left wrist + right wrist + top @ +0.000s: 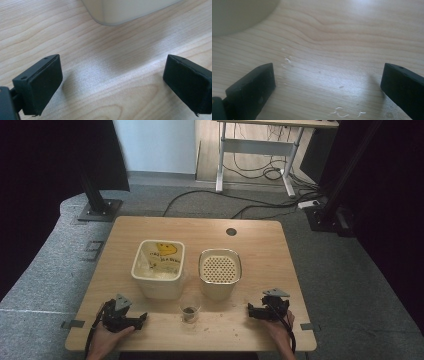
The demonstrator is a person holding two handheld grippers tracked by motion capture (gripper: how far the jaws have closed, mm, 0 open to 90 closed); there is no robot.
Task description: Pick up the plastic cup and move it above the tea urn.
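Glass (190,310) before two tubs (158,268)

desk (260,147): far side, on floor | cables (260,170): under it | black stand base (100,210): far left

My left gripper (112,82) hangs low over the pale wooden table (75,37) with its two black jaws spread wide and nothing between them, and ahead of them stands the rounded corner of a cream container (120,11).
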